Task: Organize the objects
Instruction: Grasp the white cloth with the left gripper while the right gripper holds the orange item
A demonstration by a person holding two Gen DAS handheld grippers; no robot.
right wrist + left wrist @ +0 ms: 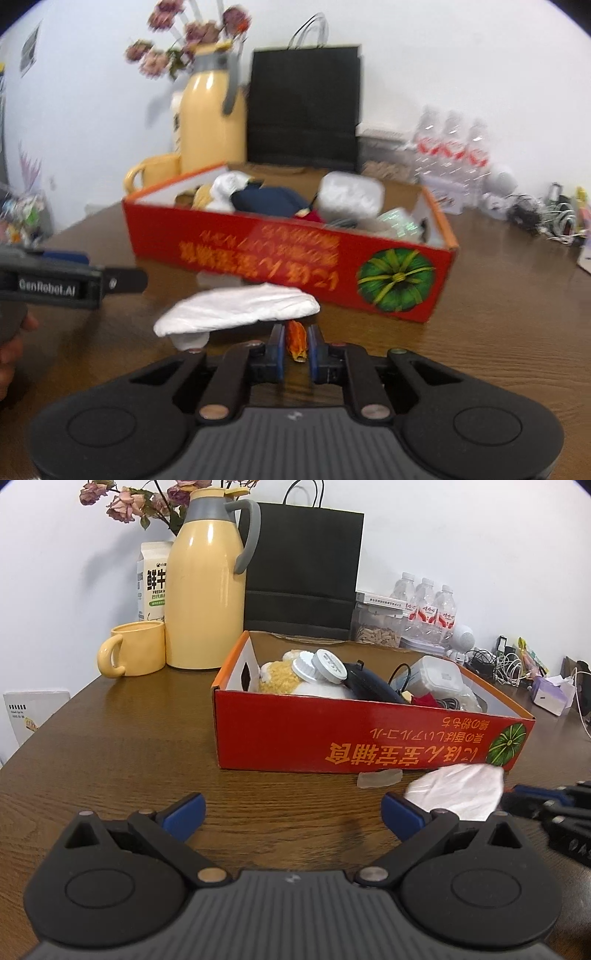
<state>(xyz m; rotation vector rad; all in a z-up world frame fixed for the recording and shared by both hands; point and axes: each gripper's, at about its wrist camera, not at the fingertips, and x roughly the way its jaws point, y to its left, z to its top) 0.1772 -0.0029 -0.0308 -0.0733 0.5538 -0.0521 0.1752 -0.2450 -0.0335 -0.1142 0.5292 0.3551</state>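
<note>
Between the blue pads of my right gripper (297, 345) sits a small orange and brown thing (297, 341), crinkled like a wrapper or a dried scrap – the blur keeps me from saying which. The jaws are drawn in close, a pad pressing on either side of it, low over the table. Just beyond it lies a white packet (240, 306), soft and flattened, with a creased plastic skin and one end curled under; whether the orange piece belongs to it I cannot tell. The packet rests in front of the red cardboard box (288, 258), near the green pumpkin picture on its long side.

My left gripper (293, 818) hangs with its jaws spread wide and nothing between them. From its camera the same packet shows just past its right finger, and a small clear plastic piece (379, 778) lies at the foot of the box.

The box is open on top and crowded – a yellow and white plush, two white caps, a dark blue object, a clear lidded container, some cable. The wooden table (110, 738) is dark brown with strong grain. Behind the box stand a yellow thermos jug (205, 590), a yellow mug (135, 650), a milk carton (151, 583), a black paper bag (303, 572) and water bottles (428, 605), against a plain white wall.
</note>
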